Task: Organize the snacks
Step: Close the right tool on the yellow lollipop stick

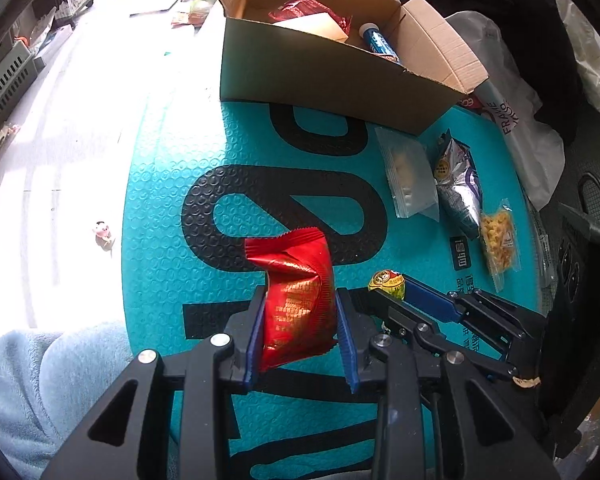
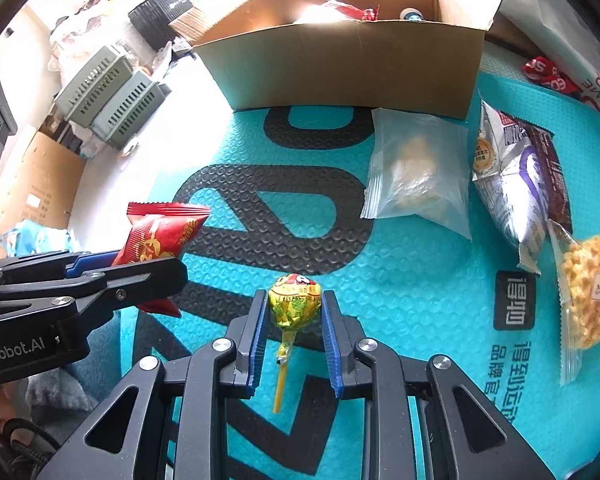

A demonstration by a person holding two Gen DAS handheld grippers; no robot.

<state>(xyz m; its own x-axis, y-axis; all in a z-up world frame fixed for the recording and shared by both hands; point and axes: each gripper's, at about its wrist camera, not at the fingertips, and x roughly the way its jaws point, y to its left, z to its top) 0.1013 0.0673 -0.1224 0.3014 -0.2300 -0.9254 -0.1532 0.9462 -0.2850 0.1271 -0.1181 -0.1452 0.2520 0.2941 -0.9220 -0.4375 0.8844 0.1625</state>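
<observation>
A red snack packet point(image 1: 296, 300) sits upright between the blue pads of my left gripper point(image 1: 300, 294), which is shut on it above the teal mat point(image 1: 160, 220). The right wrist view shows the same packet point(image 2: 160, 236) in the left gripper point(image 2: 172, 268) at the left. My right gripper point(image 2: 294, 296) is shut on the yellow-wrapped head of a lollipop point(image 2: 295, 300), its stick hanging down between the fingers. The lollipop point(image 1: 387, 281) also shows at the right gripper's tip in the left wrist view. An open cardboard box point(image 1: 320, 76) stands at the mat's far end, holding red packets point(image 1: 308, 12) and a blue tube point(image 1: 378, 42).
A clear bag point(image 2: 418, 172), a silver packet point(image 2: 508, 184) and a yellow waffle snack point(image 2: 588, 292) lie on the mat to the right. A red wrapper point(image 2: 544, 74) and a white bag point(image 1: 532, 152) lie beyond. Grey crates point(image 2: 112, 92) stand at the far left on the floor.
</observation>
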